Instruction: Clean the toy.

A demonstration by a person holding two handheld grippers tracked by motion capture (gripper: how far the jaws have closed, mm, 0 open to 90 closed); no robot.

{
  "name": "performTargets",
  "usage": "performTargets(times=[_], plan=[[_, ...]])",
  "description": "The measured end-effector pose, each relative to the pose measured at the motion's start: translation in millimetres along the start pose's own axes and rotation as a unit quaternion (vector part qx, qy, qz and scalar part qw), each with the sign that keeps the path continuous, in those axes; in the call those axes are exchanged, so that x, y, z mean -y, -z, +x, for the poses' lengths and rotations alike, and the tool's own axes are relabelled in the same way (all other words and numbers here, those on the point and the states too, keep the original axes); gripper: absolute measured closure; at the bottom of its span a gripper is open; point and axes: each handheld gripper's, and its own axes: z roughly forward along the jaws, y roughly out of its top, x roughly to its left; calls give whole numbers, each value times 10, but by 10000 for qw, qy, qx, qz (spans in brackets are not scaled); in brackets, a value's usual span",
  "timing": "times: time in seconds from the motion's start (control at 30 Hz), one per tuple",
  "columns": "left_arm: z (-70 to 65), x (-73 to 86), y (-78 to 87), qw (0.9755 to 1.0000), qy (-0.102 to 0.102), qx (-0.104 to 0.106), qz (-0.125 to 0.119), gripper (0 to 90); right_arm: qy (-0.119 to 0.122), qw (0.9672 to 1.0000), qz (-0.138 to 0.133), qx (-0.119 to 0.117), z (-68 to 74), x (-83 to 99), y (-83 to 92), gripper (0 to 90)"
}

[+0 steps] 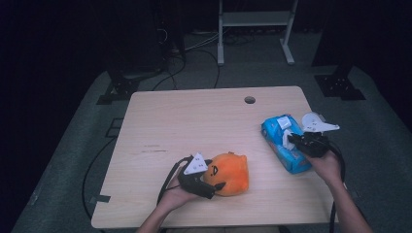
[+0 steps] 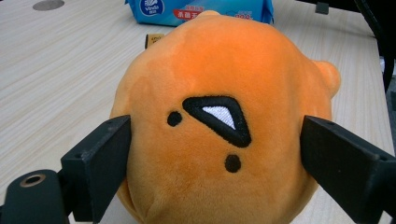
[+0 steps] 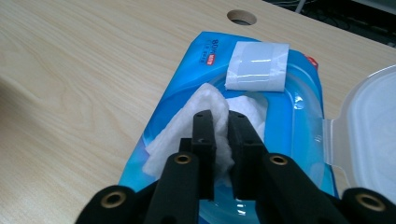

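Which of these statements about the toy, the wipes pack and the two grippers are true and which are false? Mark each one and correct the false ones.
1. The left gripper has its jaws on either side of the orange plush toy. True.
2. The right gripper is pinching a white wipe. True.
3. The lid of the blue wipes pack is closed. False: it is flipped open.
4. The plush toy sits on top of the wipes pack. False: it rests on the table, apart from the pack.
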Motion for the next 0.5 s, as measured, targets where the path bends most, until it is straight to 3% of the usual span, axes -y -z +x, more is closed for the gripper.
performTargets(times=[0.13,0.3,0.5], plan=[[-4,5,-2,10000,7,-5,-14,107,-45,10000,-18,-36,-13,-3,53,833],[-6,7,-6,10000,-4,-7,-20,106,-141,9995,-253,-84,-20,-58,188,841],[-14,13,-13,10000,-4,-11,-53,103,46,9985,-504,-199,65,-165,415,843]])
